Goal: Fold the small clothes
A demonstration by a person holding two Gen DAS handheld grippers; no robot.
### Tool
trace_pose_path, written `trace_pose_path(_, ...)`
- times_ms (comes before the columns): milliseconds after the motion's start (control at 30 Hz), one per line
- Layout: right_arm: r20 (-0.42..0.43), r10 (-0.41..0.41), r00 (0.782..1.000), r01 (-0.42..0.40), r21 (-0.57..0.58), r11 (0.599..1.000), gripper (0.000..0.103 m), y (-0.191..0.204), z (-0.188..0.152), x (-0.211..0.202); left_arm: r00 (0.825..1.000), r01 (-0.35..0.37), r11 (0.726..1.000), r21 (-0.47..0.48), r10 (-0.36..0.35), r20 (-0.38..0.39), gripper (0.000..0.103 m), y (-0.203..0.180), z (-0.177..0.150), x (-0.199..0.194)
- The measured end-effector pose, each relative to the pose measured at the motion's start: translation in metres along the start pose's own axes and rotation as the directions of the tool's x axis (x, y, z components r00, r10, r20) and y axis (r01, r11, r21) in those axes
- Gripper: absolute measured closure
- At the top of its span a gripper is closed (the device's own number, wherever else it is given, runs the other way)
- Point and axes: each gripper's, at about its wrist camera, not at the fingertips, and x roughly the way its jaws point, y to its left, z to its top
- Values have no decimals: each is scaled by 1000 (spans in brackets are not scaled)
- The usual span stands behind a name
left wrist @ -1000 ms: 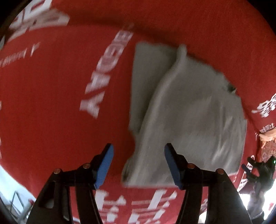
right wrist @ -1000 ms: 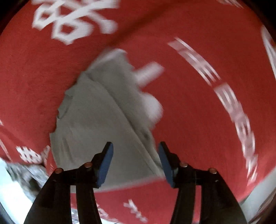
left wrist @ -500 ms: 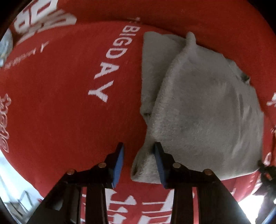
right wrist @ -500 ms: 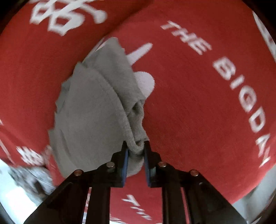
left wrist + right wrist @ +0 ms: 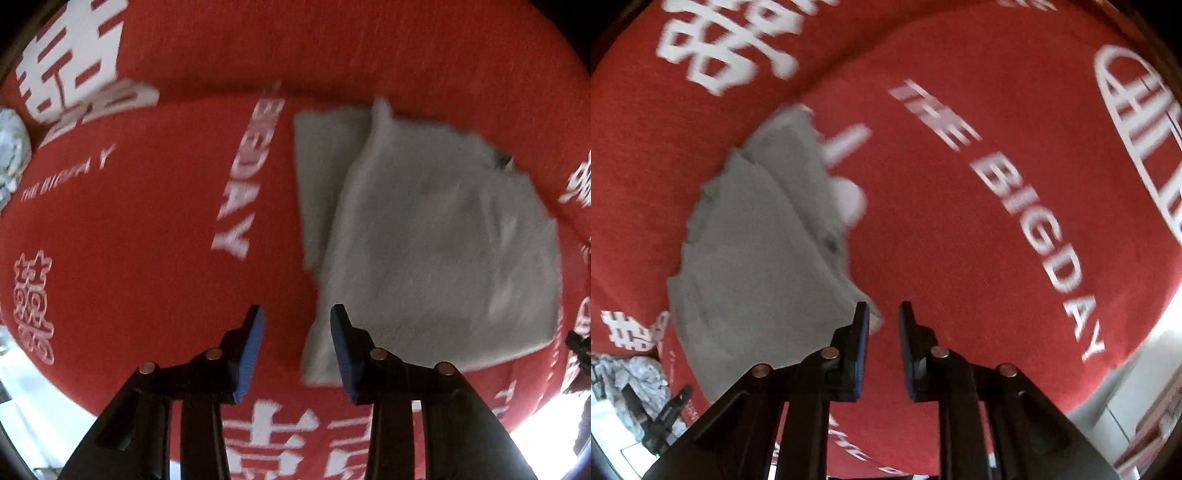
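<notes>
A small grey garment [image 5: 424,236] lies folded in layers on a red cloth with white lettering [image 5: 129,229]. In the left wrist view it fills the right half. My left gripper [image 5: 295,332] is open and empty, its jaws beside the garment's near left corner. In the right wrist view the garment [image 5: 757,266] lies to the left. My right gripper [image 5: 884,325] is open by a narrow gap and empty, just right of the garment's near corner.
A crumpled pale patterned cloth [image 5: 635,384] lies at the lower left of the right wrist view and shows at the left edge of the left wrist view [image 5: 11,158]. The red cloth's edge [image 5: 1108,373] drops off at the lower right.
Both grippers closed toward the garment's edge half a second ago, the right pinching a fold. Now both have opened, let go and drawn back; the garment lies flat.
</notes>
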Motion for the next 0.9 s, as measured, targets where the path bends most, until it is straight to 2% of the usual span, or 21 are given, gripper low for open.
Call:
trace_pose_path(133, -15, 76, 997, -77, -120, 990, 83, 37, 24, 6, 996, 70, 997, 19, -71, 45, 64, -11, 40, 0)
trace_pose_path(167, -20, 92, 996, -94, -133, 987, 83, 45, 31, 12, 994, 92, 995, 31, -94, 55, 64, -18, 54, 0)
trace_pose_path(300, -47, 142, 989, -147, -128, 981, 83, 73, 48, 38, 985, 160, 987, 32, -161, 55, 64, -15, 76, 15)
trace_pose_path(467, -83, 153, 985, -161, -106, 981, 83, 88, 60, 73, 994, 113, 994, 7, -113, -2, 64, -19, 92, 57)
trace_pose_path(567, -98, 152, 984, -161, -88, 983, 87, 84, 64, 87, 992, 130, 991, -30, -130, -4, 64, -10, 96, 67)
trace_pose_path(633, -92, 167, 982, -175, -75, 982, 90, 76, 66, 83, 991, 135, 990, -37, -136, -7, 64, -8, 99, 65)
trace_pose_path(733, -61, 133, 989, -137, -69, 988, 90, 64, 72, 71, 993, 115, 993, -29, -115, -11, 64, -9, 100, 60)
trace_pose_path(900, -47, 112, 993, -115, -82, 990, 86, 62, 71, 55, 996, 86, 996, -9, -87, -21, 64, -16, 94, 47)
